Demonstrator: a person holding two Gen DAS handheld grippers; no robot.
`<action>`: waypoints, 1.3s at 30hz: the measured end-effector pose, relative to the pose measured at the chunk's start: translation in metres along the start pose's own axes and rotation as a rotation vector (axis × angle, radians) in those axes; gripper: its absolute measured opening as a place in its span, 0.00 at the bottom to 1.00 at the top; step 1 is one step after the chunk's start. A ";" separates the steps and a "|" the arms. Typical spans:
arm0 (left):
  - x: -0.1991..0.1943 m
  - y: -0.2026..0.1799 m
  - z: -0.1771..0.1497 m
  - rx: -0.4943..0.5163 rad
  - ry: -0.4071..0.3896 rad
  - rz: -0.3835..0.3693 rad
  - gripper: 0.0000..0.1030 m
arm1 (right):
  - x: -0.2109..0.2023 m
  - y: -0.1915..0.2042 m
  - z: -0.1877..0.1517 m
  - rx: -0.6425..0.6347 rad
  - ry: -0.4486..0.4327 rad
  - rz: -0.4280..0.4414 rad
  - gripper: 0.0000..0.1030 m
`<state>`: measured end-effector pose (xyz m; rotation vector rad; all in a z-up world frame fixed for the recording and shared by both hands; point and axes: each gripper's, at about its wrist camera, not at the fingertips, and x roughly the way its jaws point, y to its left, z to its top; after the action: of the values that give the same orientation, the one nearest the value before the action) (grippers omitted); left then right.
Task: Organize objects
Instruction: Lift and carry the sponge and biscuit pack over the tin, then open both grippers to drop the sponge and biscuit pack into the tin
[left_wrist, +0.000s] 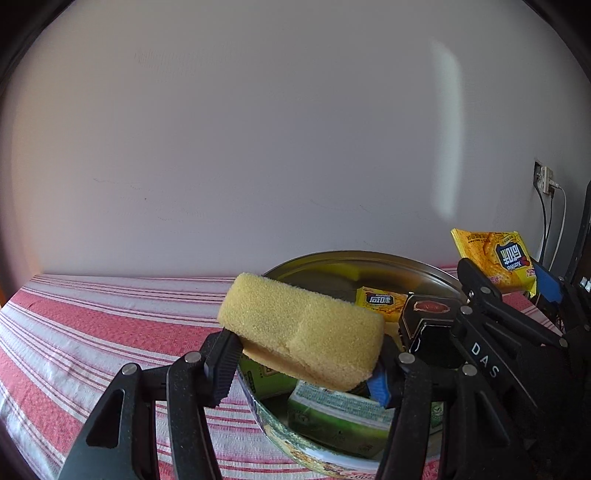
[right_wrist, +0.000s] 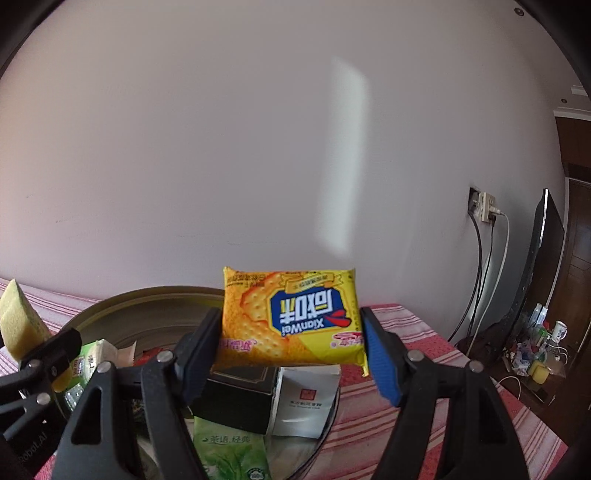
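Two grippers are each loaded above a round metal tin (left_wrist: 258, 402) that stands on a worktop covered with a red-and-white striped cloth (left_wrist: 92, 325). In the left wrist view, the left gripper (left_wrist: 306, 354) is clenched on a yellow rectangular foam sponge (left_wrist: 299, 325), which hangs over the tin's near rim. Inside the tin lie a green paper tea packet (left_wrist: 340, 417), a small yellow biscuit packet (left_wrist: 380, 302) and a black box with a red emblem (left_wrist: 424, 325); the right gripper (left_wrist: 524, 284) shows at the right edge. In the right wrist view, the right gripper (right_wrist: 291, 343) grasps a yellow foil biscuit packet with blue lettering (right_wrist: 291, 317) by its two side edges, held above the tin's black and silver boxes (right_wrist: 266, 398) and the green packet (right_wrist: 229, 450). Judging by the tin's contents, the sorting looks well along: several items are already inside, while the sponge and this packet are not yet set down. Whether anything else waits outside the tin cannot be told.
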<state>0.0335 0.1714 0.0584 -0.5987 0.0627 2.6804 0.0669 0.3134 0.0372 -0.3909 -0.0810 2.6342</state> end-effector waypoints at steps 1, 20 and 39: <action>0.002 -0.001 0.001 -0.002 0.003 -0.004 0.58 | 0.003 -0.001 0.002 0.004 0.004 0.004 0.72; 0.032 -0.020 -0.004 0.071 0.090 0.019 0.59 | 0.051 -0.005 0.007 0.083 0.255 0.225 0.72; -0.006 0.005 -0.003 -0.004 0.041 -0.014 0.99 | -0.013 -0.029 -0.005 0.185 -0.008 0.257 1.00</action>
<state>0.0373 0.1644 0.0579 -0.6529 0.0644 2.6550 0.0924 0.3325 0.0390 -0.3466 0.2234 2.8639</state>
